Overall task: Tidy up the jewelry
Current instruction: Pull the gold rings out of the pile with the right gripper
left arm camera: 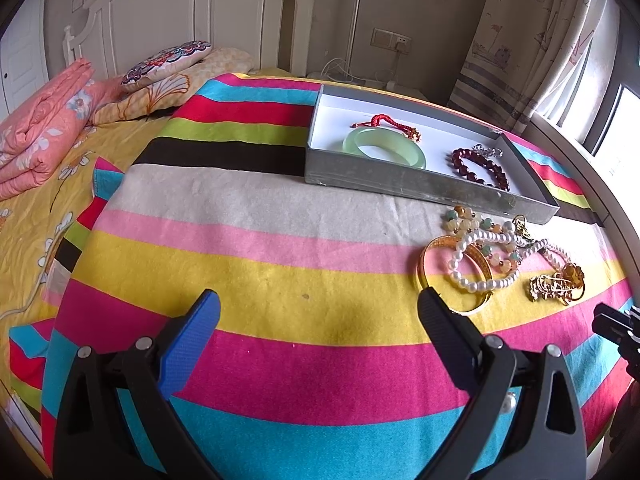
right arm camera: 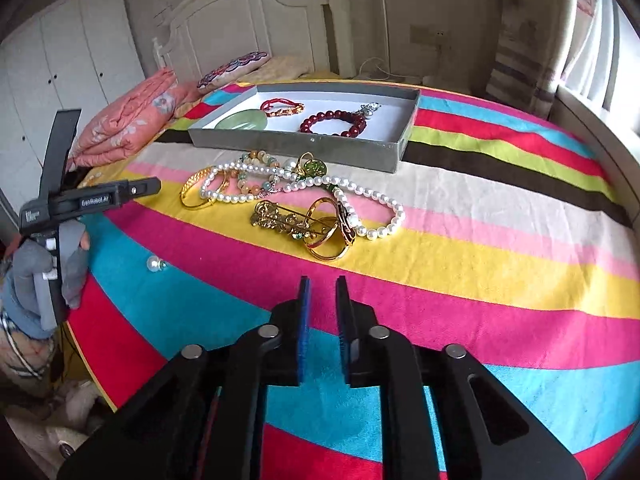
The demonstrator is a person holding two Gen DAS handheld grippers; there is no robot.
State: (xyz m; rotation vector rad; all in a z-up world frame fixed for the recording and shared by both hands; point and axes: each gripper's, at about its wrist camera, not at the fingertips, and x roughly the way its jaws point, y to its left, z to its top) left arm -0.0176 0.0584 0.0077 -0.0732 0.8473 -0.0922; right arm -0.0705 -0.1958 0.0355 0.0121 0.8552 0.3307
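Setting: a bed point(left arm camera: 48, 208) covered by a striped blanket point(left arm camera: 280, 264), with the jewelry laid out on the blanket.
Box: a shallow grey box point(left arm camera: 400, 184) sits on the blanket beyond the loose pile, white inside.
In the box: a pale green bangle point(left arm camera: 384, 145), a red cord bracelet point(left arm camera: 384, 122) and a dark red bead bracelet point(left arm camera: 478, 168), lying apart from each other.
Loose pile: just in front of the box lie a gold bangle point(left arm camera: 430, 276), a pearl strand point(right arm camera: 360, 192), coloured stone beads point(left arm camera: 472, 220) and a tangle of gold pieces point(right arm camera: 304, 224), overlapping one another.
Left gripper point(left arm camera: 320, 312): jaws spread wide over the blanket, nothing between them; its right fingertip is just in front of the gold bangle.
Right gripper point(right arm camera: 323, 284): jaws opening from a narrow gap, nothing between them, pointing at the gold tangle.
Only the right wrist view shows: a single pearl earring point(right arm camera: 154, 265) alone on the blue stripe, well apart from the pile, and a gloved hand point(right arm camera: 44, 284) holding the left gripper.
Only the left wrist view shows: the window point(left arm camera: 616, 120) on the right, and an edge of the right gripper at the frame's right side.
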